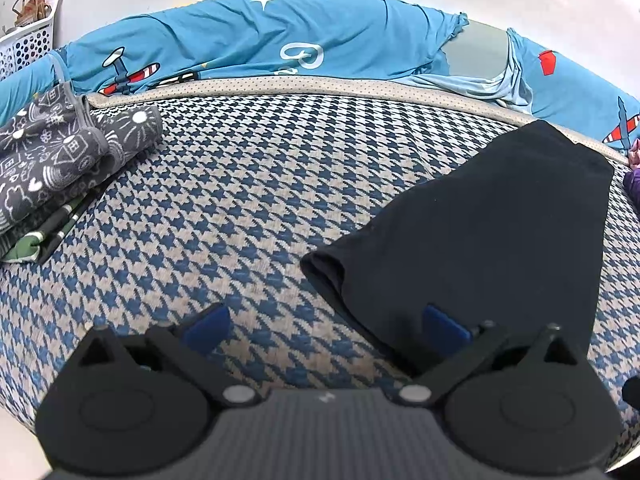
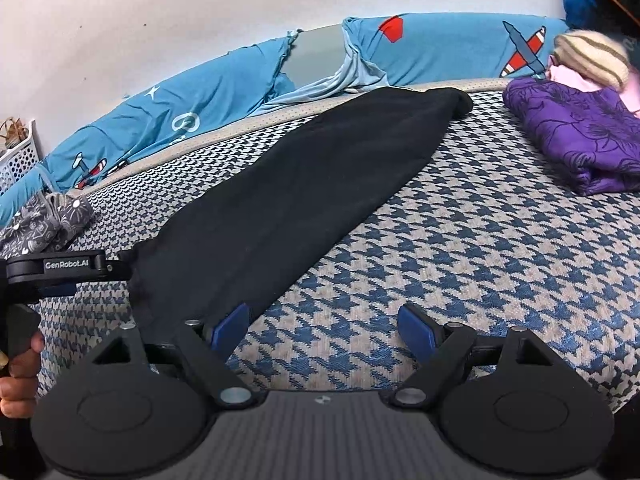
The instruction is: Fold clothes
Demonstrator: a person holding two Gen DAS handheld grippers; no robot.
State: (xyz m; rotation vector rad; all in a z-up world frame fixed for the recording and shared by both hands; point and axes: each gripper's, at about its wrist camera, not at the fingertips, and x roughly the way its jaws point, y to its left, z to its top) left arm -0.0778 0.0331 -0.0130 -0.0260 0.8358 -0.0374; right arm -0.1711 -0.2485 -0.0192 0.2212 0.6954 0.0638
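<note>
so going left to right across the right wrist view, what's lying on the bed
grey patterned clothes at the far left → long black garment stretched diagonally across the middle → purple floral fabric at the right, with a pink piece and a striped knit item behind it.

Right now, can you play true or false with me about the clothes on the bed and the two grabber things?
1. The black garment lies stretched out long on the checked bed cover. True.
2. The right gripper is squeezing the black garment. False: its jaws are open, and only the near end of the cloth lies by its left finger.
3. The left gripper is open. True.
4. The purple flowered cloth is spread out flat. False: it sits bundled at the right of the bed.
5. A grey patterned cloth lies folded at the left of the bed. True.
</note>
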